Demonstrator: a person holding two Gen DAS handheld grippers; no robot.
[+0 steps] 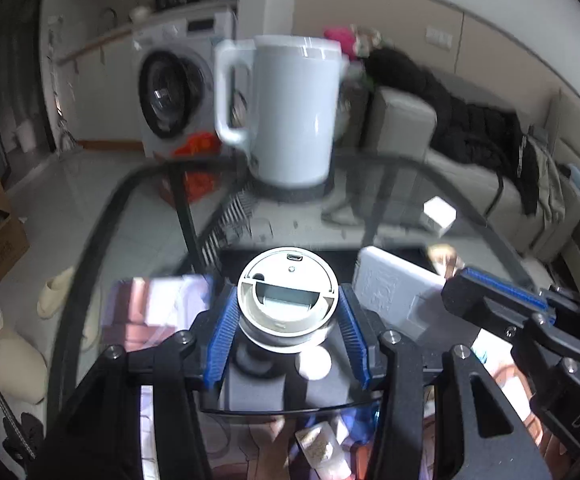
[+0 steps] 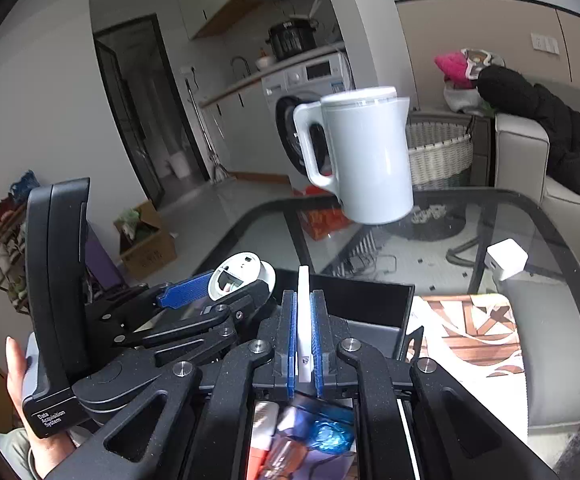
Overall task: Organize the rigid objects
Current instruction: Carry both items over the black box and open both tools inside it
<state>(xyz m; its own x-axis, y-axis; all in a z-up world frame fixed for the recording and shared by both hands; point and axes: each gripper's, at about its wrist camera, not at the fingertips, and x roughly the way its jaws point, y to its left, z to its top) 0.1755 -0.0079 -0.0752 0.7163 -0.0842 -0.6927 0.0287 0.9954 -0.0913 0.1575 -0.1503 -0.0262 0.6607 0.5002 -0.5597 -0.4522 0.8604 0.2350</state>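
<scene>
Left gripper [image 1: 288, 316]: blue-padded fingers [image 1: 223, 332] clenched on either side of a round white device [image 1: 287, 294], one pad against each flank. Its flat top faces the camera; a small port and a dot sit near the far rim, and a half-round recess lies across the middle. The device is held above a dark open box [image 1: 250, 384] on the glass surface [image 1: 390, 184]. A small white disc [image 1: 313, 363] lies inside the box, just below the device.

Right gripper [image 2: 303, 320]: fingers [image 2: 288, 320] closed tight on a thin white plate [image 2: 303, 304], held edge-on and upright between the two blue pads. The plate's upper end stands clear above the fingertips. Beyond it is the black wall of the same box [image 2: 370, 300]. In the left wrist view the plate shows its broad embossed face, just right of the round device; whether the two touch cannot be told.

Further out on the surface: a white kettle [image 1: 290, 112] with its handle to the left, standing on a dark round base [image 1: 292, 192]; a small white cube [image 1: 439, 214] well to the right of it. A printed sheet [image 2: 466, 332] with brown and white shapes lies right of the box.

Behind the surface: a washing machine [image 1: 178, 92], a grey sofa [image 1: 470, 172] with black clothing [image 1: 462, 120] draped over it, a wicker basket [image 2: 438, 156] and a cardboard box [image 2: 146, 248] on the floor.
</scene>
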